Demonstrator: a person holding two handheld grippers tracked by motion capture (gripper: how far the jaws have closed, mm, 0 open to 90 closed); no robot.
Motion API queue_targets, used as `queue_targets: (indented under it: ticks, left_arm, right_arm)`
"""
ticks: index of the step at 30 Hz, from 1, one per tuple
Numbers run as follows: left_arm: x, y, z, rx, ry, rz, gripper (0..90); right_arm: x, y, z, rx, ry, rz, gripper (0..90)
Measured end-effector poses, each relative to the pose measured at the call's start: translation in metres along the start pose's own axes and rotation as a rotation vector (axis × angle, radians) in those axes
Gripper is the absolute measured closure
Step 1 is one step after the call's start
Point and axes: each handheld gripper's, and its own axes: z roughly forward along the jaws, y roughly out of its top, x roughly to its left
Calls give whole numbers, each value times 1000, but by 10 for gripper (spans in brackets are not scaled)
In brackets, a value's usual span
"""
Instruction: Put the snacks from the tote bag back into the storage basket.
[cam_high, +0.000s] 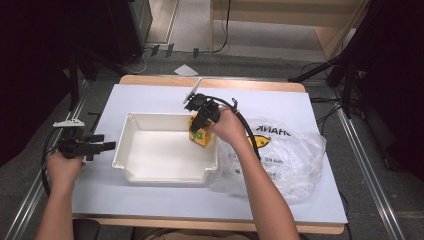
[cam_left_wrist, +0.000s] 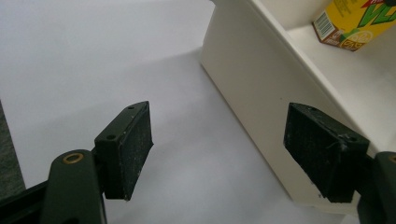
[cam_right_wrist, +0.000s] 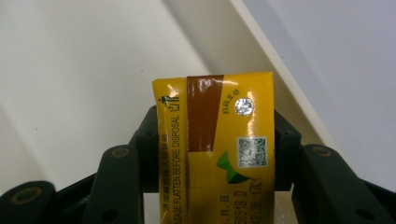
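Risk first, from the high view: my right hand-held gripper (cam_high: 199, 129) clamps the yellow juice carton (cam_high: 199, 135) over the white bin's (cam_high: 131, 159) far right corner; loosening early could tip it against the wall, I judge. Plastic bag (cam_high: 290, 155) crowds the tabletop's (cam_high: 150, 200) right side.

Left gripper view: my left hand-held gripper (cam_left_wrist: 219, 154) gapes wide, holding nothing, just beside the bin's outer wall, bare tabletop to its left.

Right gripper view: both pads squeeze the carton's sides, with open bin floor beyond.

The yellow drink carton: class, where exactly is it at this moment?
In the high view, the yellow drink carton sits clamped in the right hand-held gripper, over the white tray's far right corner, beside the plastic bag.
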Motion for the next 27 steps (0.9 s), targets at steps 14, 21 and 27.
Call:
queue_targets:
  ticks: [14, 21, 27]
  left_arm:
    - [1, 0, 0, -4, -1, 0, 248]
    - [0, 0, 1, -3, 1, -2, 248]
    - [0, 0, 2, 6, 2, 3, 248]
  right_arm:
    - [-3, -3, -4, -19, 29, 5, 489]
    - [-4, -8, -18, -45, 28, 22, 483]
    - [-2, -12, -32, -72, 31, 31, 486]
